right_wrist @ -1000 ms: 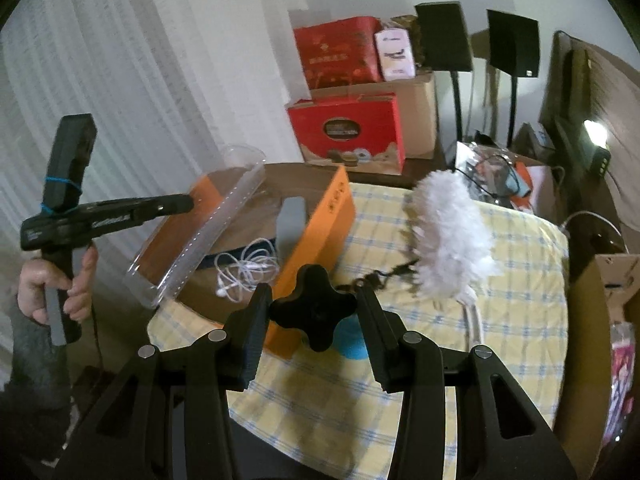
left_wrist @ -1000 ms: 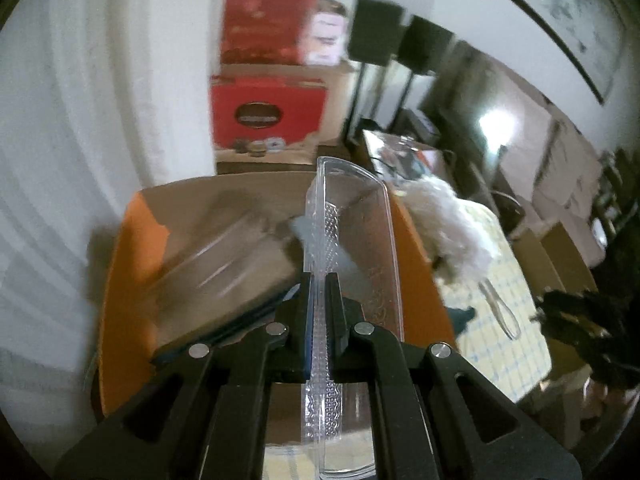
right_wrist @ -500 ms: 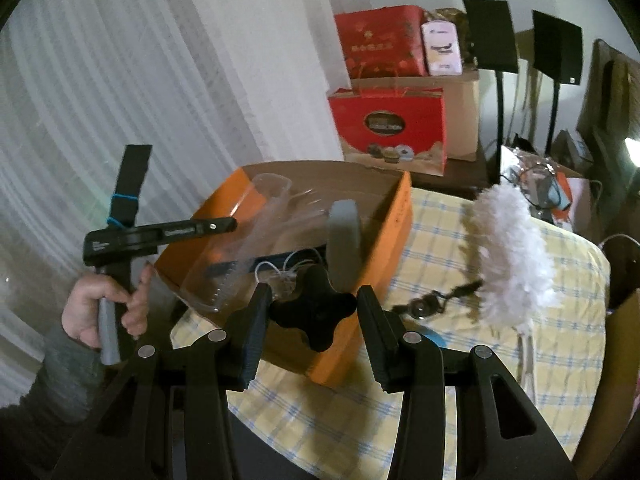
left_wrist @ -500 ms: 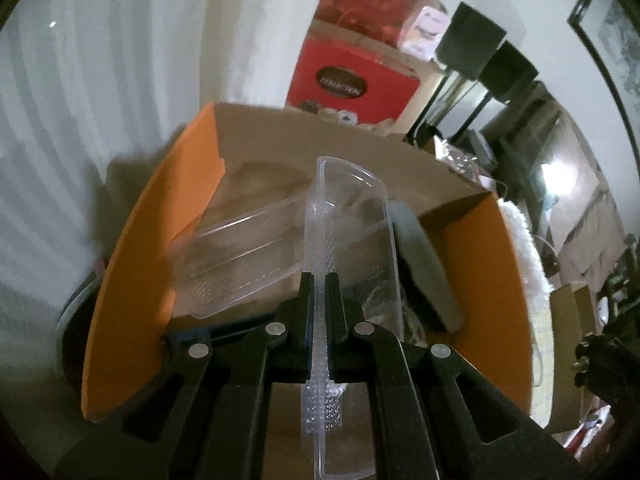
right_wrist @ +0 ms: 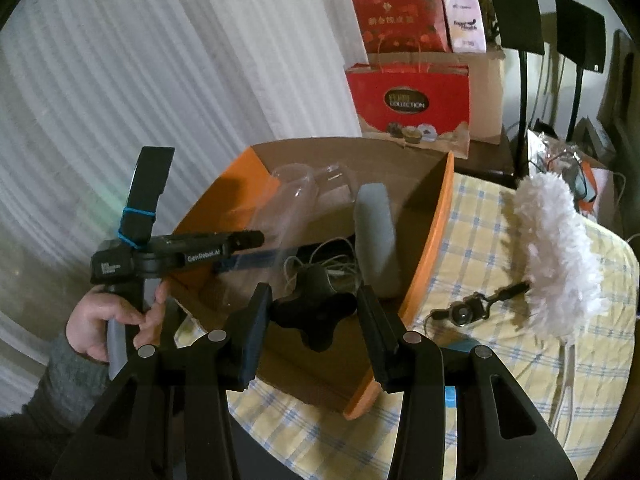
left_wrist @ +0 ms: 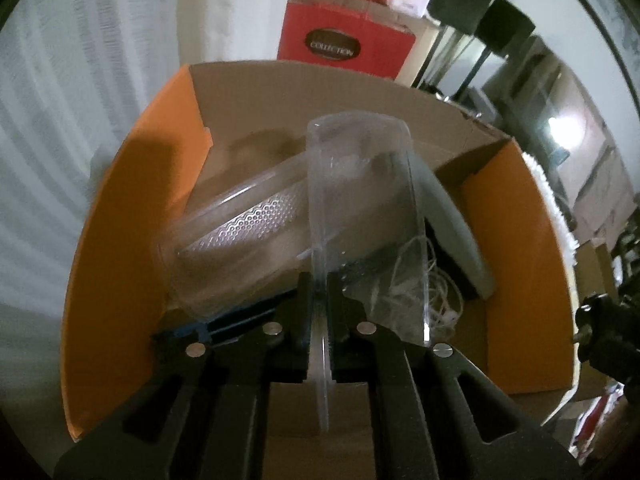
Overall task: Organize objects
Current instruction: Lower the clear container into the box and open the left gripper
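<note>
My left gripper (left_wrist: 319, 312) is shut on the rim of a clear plastic container (left_wrist: 360, 200), an opened clamshell whose two halves hang inside the orange cardboard box (left_wrist: 120, 220). From the right wrist view the left gripper (right_wrist: 244, 238) reaches in over the box's left wall (right_wrist: 236, 176), with the container (right_wrist: 292, 200) low inside. My right gripper (right_wrist: 314, 320) is shut on a black star-shaped knob (right_wrist: 316, 312), held above the box's near edge. A grey case (right_wrist: 374, 236) and white earphone cable (left_wrist: 436, 292) lie in the box.
A white fluffy duster (right_wrist: 556, 256) and a black lanyard (right_wrist: 472, 308) lie on the yellow checked tablecloth (right_wrist: 500, 380) right of the box. Red gift boxes (right_wrist: 408, 104) and black stands (right_wrist: 520, 40) sit behind. White curtain (right_wrist: 120, 80) hangs at left.
My left gripper has carried the clear container from above the box's left side down into the box. My right gripper with the knob has shifted left, closer over the box.
</note>
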Tool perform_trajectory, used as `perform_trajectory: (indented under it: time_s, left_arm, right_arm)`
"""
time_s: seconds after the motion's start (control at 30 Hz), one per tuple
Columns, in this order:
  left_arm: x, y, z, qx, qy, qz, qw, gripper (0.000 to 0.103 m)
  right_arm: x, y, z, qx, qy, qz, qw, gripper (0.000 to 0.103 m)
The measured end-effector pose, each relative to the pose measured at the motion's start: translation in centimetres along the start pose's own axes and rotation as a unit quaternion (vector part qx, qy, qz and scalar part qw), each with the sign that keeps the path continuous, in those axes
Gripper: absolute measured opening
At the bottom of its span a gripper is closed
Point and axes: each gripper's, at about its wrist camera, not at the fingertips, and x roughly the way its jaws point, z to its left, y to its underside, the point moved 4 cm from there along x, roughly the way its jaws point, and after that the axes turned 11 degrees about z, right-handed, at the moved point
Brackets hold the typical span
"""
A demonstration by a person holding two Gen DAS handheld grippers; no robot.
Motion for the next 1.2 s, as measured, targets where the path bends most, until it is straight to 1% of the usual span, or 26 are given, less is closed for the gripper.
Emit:
perform_trajectory:
  time_s: [0.07, 0.1, 0.13, 0.27, 0.33, 0.37, 0.5, 0.57, 0.6, 0.63, 0.73, 0.9, 1.03, 1.2]
  left_arm:
    - [0.2, 0.1, 0.2, -0.007, 0.002, 0.006, 1.0000, 0.013]
    - [0.0, 0.2, 0.3, -0.011, 0.006, 0.005, 0.9999, 0.024]
    - [-0.3, 0.4, 0.4, -0.014, 0.010, -0.002, 0.9999, 0.032]
    - [-1.9, 0.9, 0.8, -0.023, 0.025, -0.023, 0.9992, 0.038]
    - [-2.9, 0.9, 1.0, -0.026, 0.032, -0.034, 0.9986, 0.047]
    - [-3.3, 0.9, 1.1, -0.027, 0.033, -0.039, 0.9983, 0.049]
    - [-4.9, 1.0, 1.2, -0.027, 0.034, -0.055, 0.9975, 0.058]
    - [-5.5, 1.0, 1.3, -0.026, 0.033, -0.062, 0.9972, 0.061]
    - [-5.8, 1.1, 1.3, -0.028, 0.031, -0.065, 0.9970, 0.064]
    - [-6.1, 1.1, 1.5, -0.029, 0.028, -0.069, 0.9968, 0.067]
    - [-6.6, 1.2, 1.9, -0.033, 0.021, -0.078, 0.9962, 0.068]
    - [-6.7, 1.7, 2.4, -0.033, 0.019, -0.078, 0.9963, 0.068]
    - [-6.4, 1.9, 2.2, -0.026, 0.014, -0.074, 0.9968, 0.069]
    - [-5.8, 2.3, 1.2, -0.013, 0.005, -0.072, 0.9973, 0.071]
  right_arm:
    - [0.4, -0.2, 0.1, -0.001, 0.002, 0.004, 1.000, 0.045]
    - [0.6, -0.2, 0.2, -0.002, 0.003, 0.006, 1.000, 0.045]
    - [0.9, -0.2, 0.4, -0.004, 0.004, 0.009, 1.000, 0.045]
    - [2.1, -0.5, 1.3, -0.015, 0.005, 0.020, 1.000, 0.045]
    - [2.7, -0.7, 1.8, -0.018, 0.002, 0.023, 1.000, 0.045]
    - [3.1, -0.9, 2.1, -0.021, -0.001, 0.024, 0.999, 0.045]
    - [4.4, -1.4, 3.6, -0.032, -0.015, 0.030, 0.999, 0.045]
    - [5.2, -1.7, 4.4, -0.034, -0.016, 0.029, 0.999, 0.045]
    - [5.6, -1.9, 4.8, -0.036, -0.017, 0.030, 0.999, 0.045]
    - [6.0, -2.1, 5.0, -0.019, -0.013, 0.024, 0.999, 0.045]
    - [7.2, -2.4, 5.7, -0.023, -0.014, 0.031, 0.999, 0.045]
    - [7.9, -2.3, 6.0, -0.023, -0.014, 0.033, 0.999, 0.045]
    - [7.4, -2.1, 5.6, -0.025, 0.013, 0.031, 0.999, 0.045]
    - [7.1, -1.3, 3.9, -0.017, 0.064, 0.046, 0.997, 0.045]
